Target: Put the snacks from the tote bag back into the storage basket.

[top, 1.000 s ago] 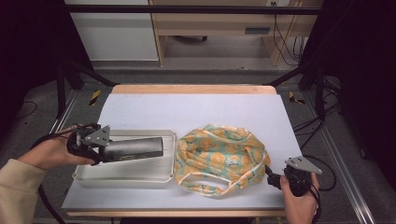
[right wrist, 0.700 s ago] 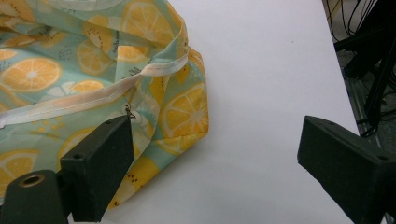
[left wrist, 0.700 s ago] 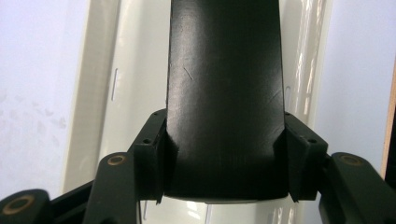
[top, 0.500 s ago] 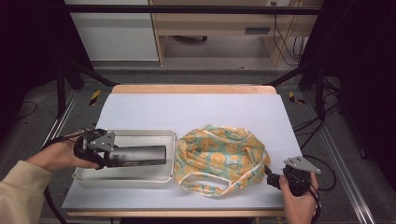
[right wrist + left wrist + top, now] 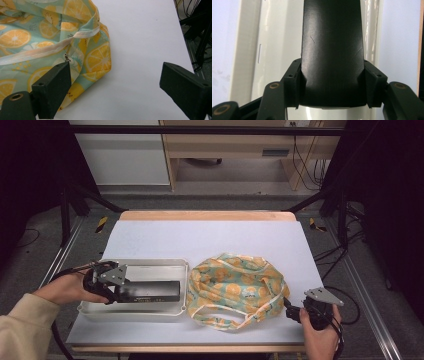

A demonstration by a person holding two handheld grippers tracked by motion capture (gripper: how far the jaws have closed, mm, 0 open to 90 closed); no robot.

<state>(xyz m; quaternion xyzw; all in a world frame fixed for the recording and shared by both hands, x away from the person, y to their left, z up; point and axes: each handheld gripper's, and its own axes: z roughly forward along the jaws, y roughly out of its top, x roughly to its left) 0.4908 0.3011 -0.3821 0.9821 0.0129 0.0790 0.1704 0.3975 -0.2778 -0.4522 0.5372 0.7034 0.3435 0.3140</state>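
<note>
left gripper [image 5: 333, 106] pinches a flat black oblong box [image 5: 150, 291] over the white plastic tray [image 5: 150, 311]; its far end is cut off. right gripper [image 5: 120, 82], spread, sits at five o'clock of the orange-print fabric bag [image 5: 235, 285], perhaps touching it.

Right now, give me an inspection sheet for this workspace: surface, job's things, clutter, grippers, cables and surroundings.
Surface: white table top with a wooden far edge, bare at the back.
Job's things: flat black box held lengthwise over the white tray; whether it touches the tray floor cannot be told.
Clutter: orange-slice print fabric bag lying crumpled right of the tray, white strap at its near side.
Grippers: left gripper shut on the black box's end; right gripper open, low at the bag's corner, holding nothing.
Cables: one trails from each gripper; more hang by the wooden desk behind.
Surroundings: black frame posts, grey floor, white cabinet.
</note>
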